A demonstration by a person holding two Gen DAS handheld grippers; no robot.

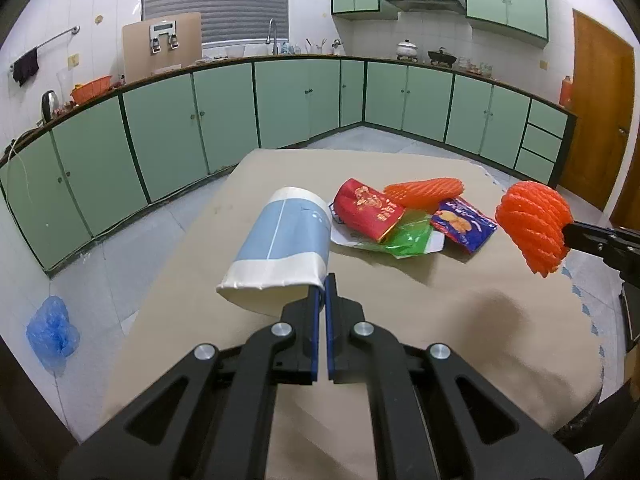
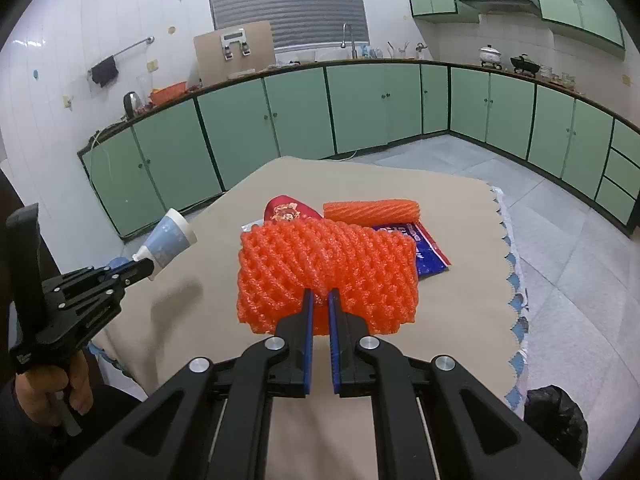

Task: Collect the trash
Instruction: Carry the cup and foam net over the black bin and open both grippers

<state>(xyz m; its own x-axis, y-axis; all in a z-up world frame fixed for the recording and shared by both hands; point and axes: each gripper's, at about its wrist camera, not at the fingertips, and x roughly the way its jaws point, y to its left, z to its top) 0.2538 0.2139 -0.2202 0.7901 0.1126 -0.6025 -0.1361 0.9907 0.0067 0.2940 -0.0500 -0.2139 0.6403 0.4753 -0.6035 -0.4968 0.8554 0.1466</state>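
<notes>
Two orange foam nets are showing – one is lying on the desk (image 1: pixel 280 420) with its long axis across (image 1: pixel 424 192), and the right tool (image 2: pixel 320 296) is gripping the other (image 2: pixel 328 268) above the desk – while the left tool (image 1: pixel 322 284) is pinching the rim of one paper cup (image 1: pixel 280 240), its base pointing away

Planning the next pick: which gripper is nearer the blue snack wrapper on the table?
Right, likely. The right gripper, shut on orange foam net, hangs just before the blue snack wrapper; the left gripper, holding the paper cup, sits further aside.
</notes>
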